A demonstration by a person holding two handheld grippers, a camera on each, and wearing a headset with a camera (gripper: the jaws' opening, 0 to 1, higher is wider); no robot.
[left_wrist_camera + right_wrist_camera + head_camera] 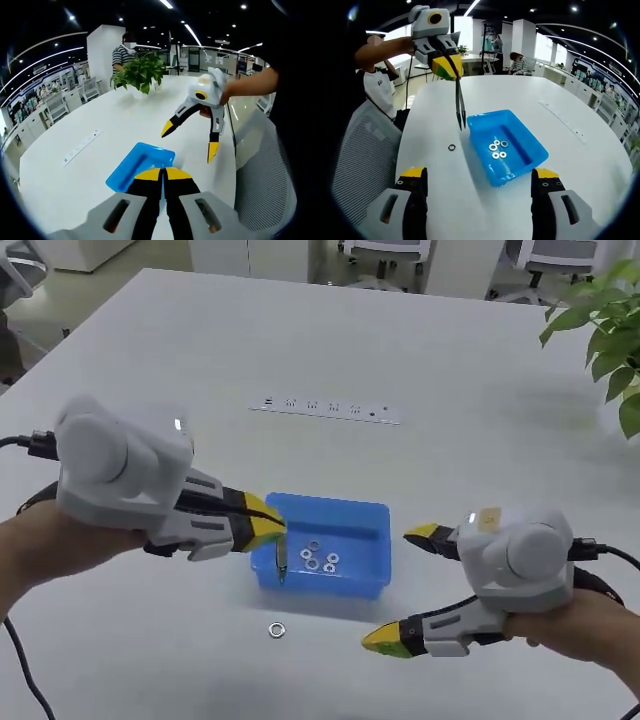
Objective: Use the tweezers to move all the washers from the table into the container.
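While reading the head view from its bottom edge upward, find one washer (277,629) alone on the desk (150,660), just below the near wall of the blue container (330,585) and apart from it; probably the last to fetch. At lower right, note the right claw (395,587) spread wide, pinching nothing, seemingly held aside to leave room. At centre left, see the left claw (268,524) pressed together on the tweezers (281,562), hung point-down over the container's left rim. Inside, count four washers (320,558). Further up, pass a power strip (325,408) and a plant (600,320). For the tweezers' whole length, turn to the right gripper view; too fine there to tell whether anything sits between the tips.
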